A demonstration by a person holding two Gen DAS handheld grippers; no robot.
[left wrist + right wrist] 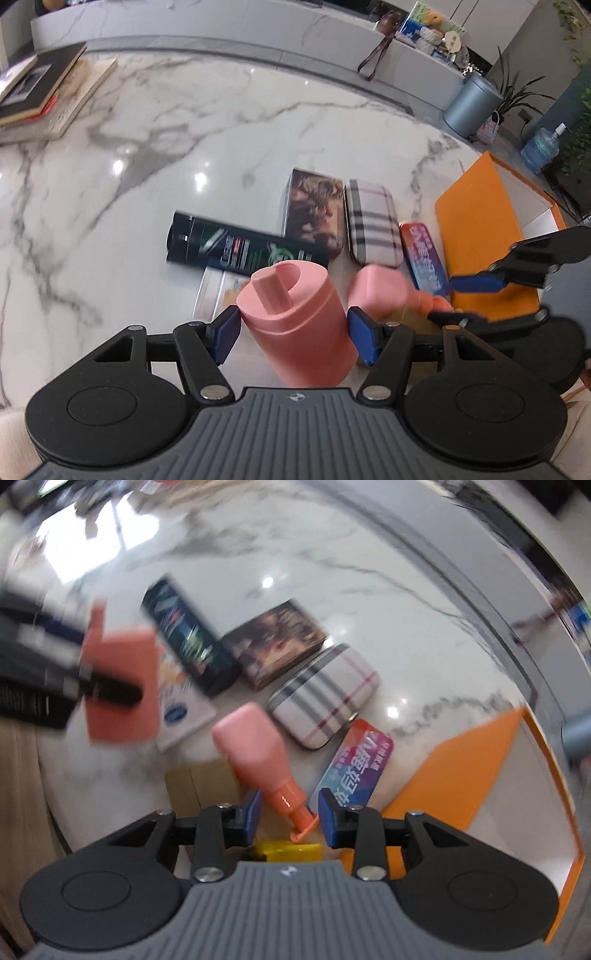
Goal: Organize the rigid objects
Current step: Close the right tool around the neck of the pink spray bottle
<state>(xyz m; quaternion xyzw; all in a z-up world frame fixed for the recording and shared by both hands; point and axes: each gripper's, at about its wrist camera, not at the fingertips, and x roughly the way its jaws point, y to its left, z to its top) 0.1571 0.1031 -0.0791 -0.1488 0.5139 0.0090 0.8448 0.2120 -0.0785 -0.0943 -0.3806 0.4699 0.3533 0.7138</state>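
Observation:
My left gripper [293,334] is shut on a pink bottle with a spout cap [295,317] and holds it above the marble table [147,155]; it also shows blurred in the right wrist view [120,686]. My right gripper [289,818] is open, its jaws on either side of the orange neck of a second pink bottle [258,746] that lies on the table. That second pink bottle [380,291] shows in the left wrist view too, with the right gripper [454,299] around its neck.
On the table lie a black spray can [240,245], a brown picture box [314,214], a plaid case [373,221], a red-blue card box [424,254], a white packet [177,705], a yellow object [291,851] and an orange box [484,236]. Books [44,88] sit far left.

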